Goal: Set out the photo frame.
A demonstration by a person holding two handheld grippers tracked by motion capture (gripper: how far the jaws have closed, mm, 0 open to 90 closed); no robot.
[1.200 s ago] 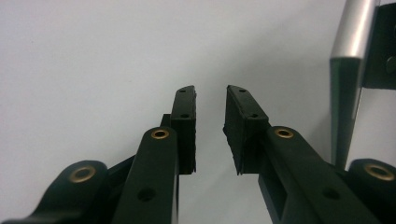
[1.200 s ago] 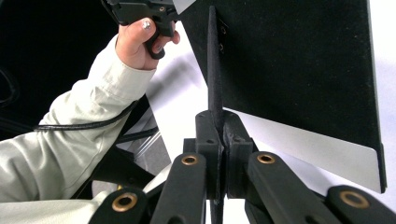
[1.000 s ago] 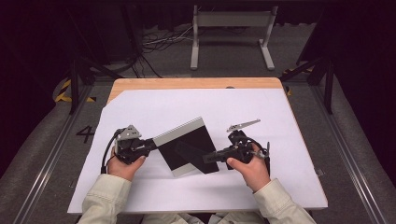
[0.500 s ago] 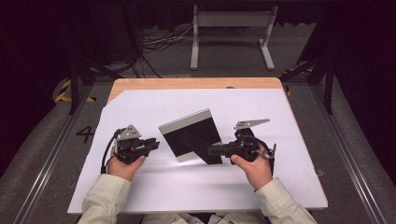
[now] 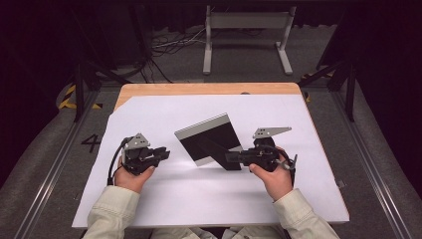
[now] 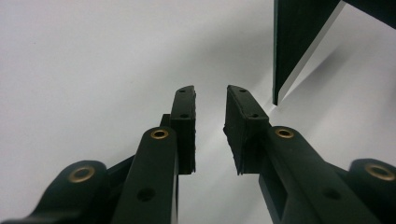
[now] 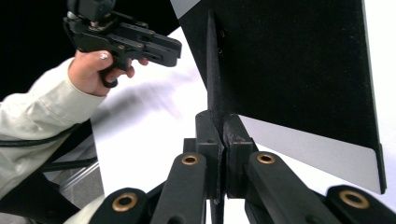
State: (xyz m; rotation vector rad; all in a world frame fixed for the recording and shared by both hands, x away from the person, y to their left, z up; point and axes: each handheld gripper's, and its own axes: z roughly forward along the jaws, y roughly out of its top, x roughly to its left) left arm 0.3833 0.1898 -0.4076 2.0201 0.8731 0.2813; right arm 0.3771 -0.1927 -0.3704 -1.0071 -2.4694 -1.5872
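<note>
Black-backed picture frame (image 5: 211,141) stands tilted mid-desk (image 5: 164,199) in the high view, its stand pinched by the right gripper (image 5: 235,157). Left gripper view: left gripper (image 6: 210,109) jaws narrowly apart, holding nothing. Right gripper view: jaws clamp the stand (image 7: 213,74).

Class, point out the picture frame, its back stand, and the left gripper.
picture frame (image 5: 211,137), high view, black back panel.
back stand (image 7: 212,70), right gripper view, thin edge above the jaws.
left gripper (image 6: 210,112), left gripper view, gap between fingertips.
</note>
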